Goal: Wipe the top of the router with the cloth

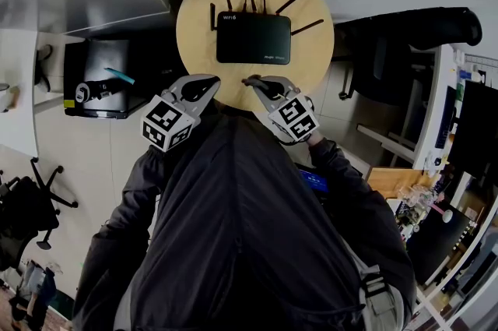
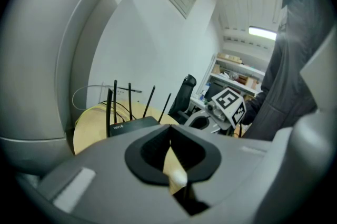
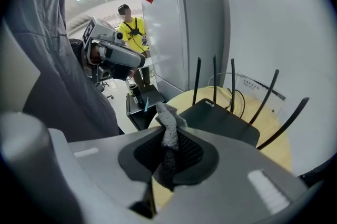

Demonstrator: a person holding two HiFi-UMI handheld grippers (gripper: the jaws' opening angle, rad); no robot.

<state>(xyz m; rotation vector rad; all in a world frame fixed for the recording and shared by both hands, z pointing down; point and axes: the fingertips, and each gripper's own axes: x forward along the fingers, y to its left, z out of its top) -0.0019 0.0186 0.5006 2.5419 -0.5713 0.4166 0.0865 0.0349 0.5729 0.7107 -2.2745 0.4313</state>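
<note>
Right claw (image 3: 167, 157) is pinching the fuzzy grey cloth (image 3: 169, 123), left claw (image 2: 171, 157) closed, empty. Flat black router (image 1: 253, 38) sits mid round wooden counter (image 1: 194, 33), unwiped I'd guess. Next: bring the cloth down onto its top.

Black router (image 1: 253, 39), flat, antennas splayed; grey fuzzy cloth (image 3: 169, 124) upright between right tool's (image 1: 254, 82) jaws.

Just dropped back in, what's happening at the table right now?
A person holds a gripper in each hand at the near edge of the round wooden table. The right gripper is shut on a grey fuzzy cloth; the left gripper is shut and empty. Neither touches the black antenna router yet.
</note>
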